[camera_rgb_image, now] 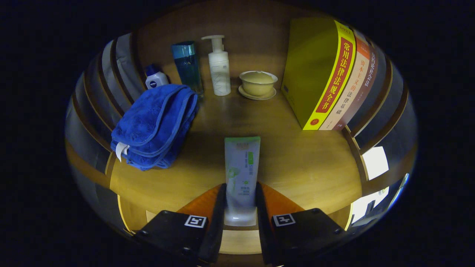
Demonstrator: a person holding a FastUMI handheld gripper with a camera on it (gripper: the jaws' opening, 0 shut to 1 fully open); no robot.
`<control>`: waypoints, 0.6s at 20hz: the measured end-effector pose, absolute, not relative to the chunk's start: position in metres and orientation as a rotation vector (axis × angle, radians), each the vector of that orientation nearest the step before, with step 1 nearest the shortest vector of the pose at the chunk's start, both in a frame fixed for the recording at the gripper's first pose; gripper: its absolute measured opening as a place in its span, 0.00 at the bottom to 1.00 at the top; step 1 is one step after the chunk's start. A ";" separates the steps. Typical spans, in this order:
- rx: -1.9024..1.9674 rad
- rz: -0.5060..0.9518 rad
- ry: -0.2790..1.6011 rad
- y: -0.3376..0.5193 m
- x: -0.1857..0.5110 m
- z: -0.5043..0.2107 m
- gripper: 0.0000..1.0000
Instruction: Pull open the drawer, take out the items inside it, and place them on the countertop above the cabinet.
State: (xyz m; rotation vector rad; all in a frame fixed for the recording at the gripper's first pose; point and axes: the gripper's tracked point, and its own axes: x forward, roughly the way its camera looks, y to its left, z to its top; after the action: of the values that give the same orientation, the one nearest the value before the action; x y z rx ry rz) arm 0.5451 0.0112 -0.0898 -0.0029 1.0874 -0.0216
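Observation:
A white and green tube (242, 174) stands out ahead between my fingers, cap end toward me, over the wooden countertop (308, 163). My gripper (240, 196) is shut on the tube, both fingers pressing its lower sides. A folded blue towel (156, 126) lies on the countertop to the left, beyond the fingers.
At the back stand a small white bottle with a blue cap (155, 78), a tall blue bottle (187, 66), a white pump bottle (219, 68) and a lidded cup on a saucer (258, 84). Upright books (326, 74) lean at the right. Slatted walls flank both sides.

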 end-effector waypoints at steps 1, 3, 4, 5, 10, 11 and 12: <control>-0.001 -0.022 1.084 0.011 0.545 -0.089 0.51; -0.003 -0.025 1.079 0.010 0.545 -0.090 0.54; -0.005 -0.027 1.077 0.009 0.545 -0.089 0.56; -0.004 -0.032 1.074 0.007 0.545 -0.089 0.59; 0.009 -0.027 1.078 0.008 0.538 -0.087 0.87; 0.002 -0.027 1.066 0.007 0.538 -0.084 0.91; 0.000 -0.031 1.047 0.006 0.538 -0.079 0.95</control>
State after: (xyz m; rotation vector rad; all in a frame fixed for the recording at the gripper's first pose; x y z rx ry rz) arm 0.5380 0.0058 -0.0794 0.0000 1.0472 -0.0315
